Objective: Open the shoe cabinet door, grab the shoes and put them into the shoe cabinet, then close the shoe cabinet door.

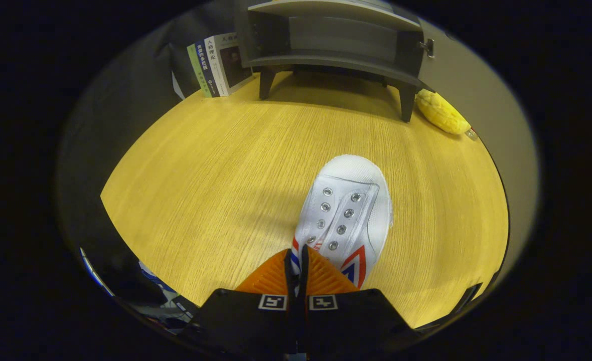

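A white canvas shoe (348, 210) with metal eyelets and red and blue stripes points away from me over the yellow wooden table (215, 180). My gripper (296, 258) is shut on the shoe, both fingers pinching the rim of its left side near the heel. The shoe's heel is hidden behind the fingers. Far beyond the shoe stands the dark grey shoe cabinet (336, 45) on short legs, its door (466, 75) swung open to the right and its inner shelf bare.
Several books (218, 62) lean against the wall left of the cabinet. A yellow plush object (441, 114) lies right of the cabinet's front leg, by the open door. Broad tabletop lies between shoe and cabinet.
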Motion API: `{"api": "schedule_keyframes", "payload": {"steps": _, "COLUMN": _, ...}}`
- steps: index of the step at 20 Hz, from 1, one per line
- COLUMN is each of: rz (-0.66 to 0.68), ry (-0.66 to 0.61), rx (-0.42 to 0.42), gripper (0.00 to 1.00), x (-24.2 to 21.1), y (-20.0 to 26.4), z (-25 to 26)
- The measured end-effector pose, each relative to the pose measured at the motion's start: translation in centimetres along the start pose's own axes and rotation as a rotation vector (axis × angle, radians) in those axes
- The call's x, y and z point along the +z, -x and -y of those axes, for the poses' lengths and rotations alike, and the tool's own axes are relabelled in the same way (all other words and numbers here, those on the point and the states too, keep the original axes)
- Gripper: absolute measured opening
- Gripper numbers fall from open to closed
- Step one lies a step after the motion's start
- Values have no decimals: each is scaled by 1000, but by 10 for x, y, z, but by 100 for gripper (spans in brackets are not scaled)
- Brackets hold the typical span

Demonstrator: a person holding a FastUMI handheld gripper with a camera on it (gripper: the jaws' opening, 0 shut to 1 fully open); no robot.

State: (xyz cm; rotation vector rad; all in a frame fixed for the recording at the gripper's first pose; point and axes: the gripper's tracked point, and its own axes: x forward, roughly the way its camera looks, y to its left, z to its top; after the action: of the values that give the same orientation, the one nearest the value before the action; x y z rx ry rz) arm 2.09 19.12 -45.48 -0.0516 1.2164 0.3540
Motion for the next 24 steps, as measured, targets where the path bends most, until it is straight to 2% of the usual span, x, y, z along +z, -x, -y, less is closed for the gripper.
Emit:
{"api": "schedule_keyframes", "payload": {"steps": 2, "rz": 35, "ry": -23, "rx": -7, "gripper": 2, "x": 4, "y": 5, "z": 3}}
{"api": "schedule_keyframes", "payload": {"steps": 5, "rz": 45, "ry": 16, "rx": -23, "gripper": 2, "x": 5, "y": 12, "z": 8}}
{"api": "schedule_keyframes", "payload": {"steps": 9, "rz": 64, "ry": -9, "rx": -10, "gripper": 2, "x": 13, "y": 20, "z": 7}}
{"api": "schedule_keyframes", "payload": {"steps": 14, "rz": 180, "ry": 23, "rx": -43, "gripper": 2, "x": 57, "y": 35, "z": 14}}
{"api": "schedule_keyframes", "payload": {"steps": 24, "rz": 370, "ry": -77, "rx": 29, "gripper": 2, "x": 155, "y": 94, "z": -6}}
